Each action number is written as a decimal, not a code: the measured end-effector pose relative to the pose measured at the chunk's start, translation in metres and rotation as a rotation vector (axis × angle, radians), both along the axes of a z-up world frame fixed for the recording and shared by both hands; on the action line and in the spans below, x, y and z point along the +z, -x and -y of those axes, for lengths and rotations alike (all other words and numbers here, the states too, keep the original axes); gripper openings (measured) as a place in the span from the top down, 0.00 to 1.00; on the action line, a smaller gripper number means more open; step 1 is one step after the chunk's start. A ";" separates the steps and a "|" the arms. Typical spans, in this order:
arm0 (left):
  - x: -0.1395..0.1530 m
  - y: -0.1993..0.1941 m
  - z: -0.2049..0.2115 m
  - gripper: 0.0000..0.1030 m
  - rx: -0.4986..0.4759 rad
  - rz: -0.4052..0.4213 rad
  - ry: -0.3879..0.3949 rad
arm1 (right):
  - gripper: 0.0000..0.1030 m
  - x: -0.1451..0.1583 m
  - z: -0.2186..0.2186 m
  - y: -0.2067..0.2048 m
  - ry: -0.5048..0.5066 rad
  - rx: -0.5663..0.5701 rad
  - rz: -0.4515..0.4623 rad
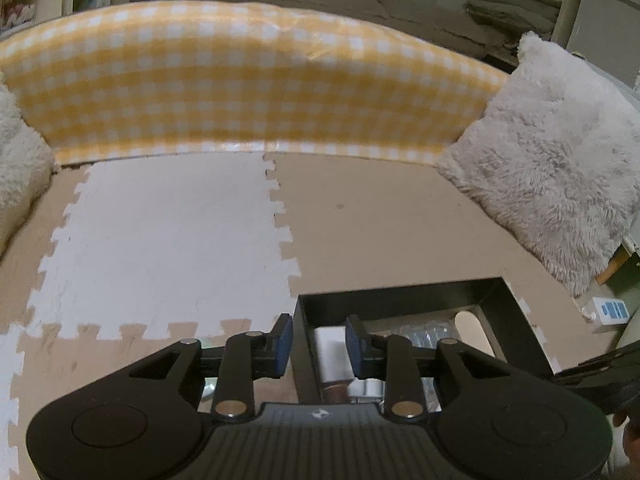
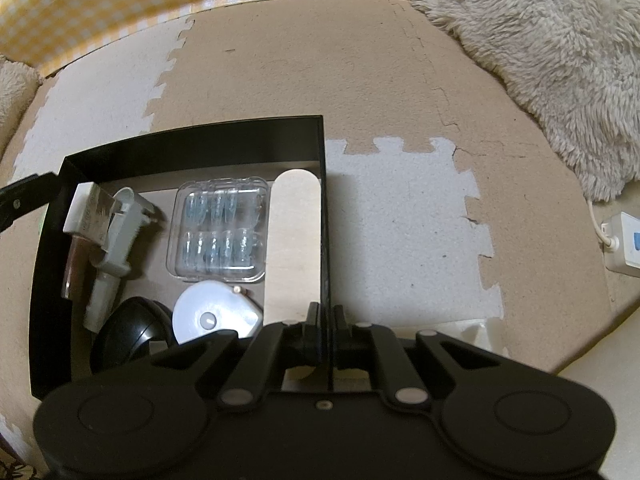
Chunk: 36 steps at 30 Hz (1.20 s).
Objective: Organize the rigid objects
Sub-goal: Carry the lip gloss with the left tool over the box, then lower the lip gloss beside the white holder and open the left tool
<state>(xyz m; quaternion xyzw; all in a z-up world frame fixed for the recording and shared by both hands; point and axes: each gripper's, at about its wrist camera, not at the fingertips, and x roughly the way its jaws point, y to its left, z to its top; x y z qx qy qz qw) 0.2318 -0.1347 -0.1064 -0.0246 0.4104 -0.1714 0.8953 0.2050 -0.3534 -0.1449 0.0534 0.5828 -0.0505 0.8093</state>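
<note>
Since nothing loose shows on the foam floor mat (image 2: 400,92) in either view, I judge the sorting nearly finished: everything visible already sits inside the black box (image 2: 192,136).

Count inside the box, right wrist view:
- one clear plastic case (image 2: 220,228) holding pale blue pieces, middle;
- one flat wooden stick (image 2: 294,240) along the right wall;
- one white round tape measure (image 2: 218,312), near edge;
- one black rounded object (image 2: 128,328), near left corner;
- one grey-white plastic tool (image 2: 114,240), left side;
- one white-capped silver object (image 2: 86,208) against the left wall.

I make that six items; some overlap, so I can't rule out more underneath.

My right gripper (image 2: 328,316) is clamped on the box's right wall, pinning the box. My left gripper (image 1: 318,340) has its jaws apart, straddling the box's left wall, one blue pad (image 1: 285,340) outside, the other over the white-capped object; neither pad presses anything I can see.

What's left, I guess: withdraw the left, maybe straighten the box. Two furry cushions (image 2: 540,52) and one checked yellow cloth (image 1: 248,80) edge the mat; one white power strip (image 2: 626,244) is at far right.
</note>
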 end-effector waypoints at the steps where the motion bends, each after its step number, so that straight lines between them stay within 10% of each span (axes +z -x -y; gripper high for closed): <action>1: 0.000 0.000 -0.001 0.65 -0.002 -0.009 -0.002 | 0.93 0.000 0.000 0.000 0.000 0.000 0.000; 15: -0.003 0.016 0.005 0.12 -0.074 -0.097 -0.024 | 0.93 0.000 0.000 0.000 -0.002 -0.001 0.000; 36: -0.026 -0.013 0.000 0.13 -0.018 -0.061 -0.139 | 0.93 0.001 -0.002 -0.001 0.007 0.004 -0.004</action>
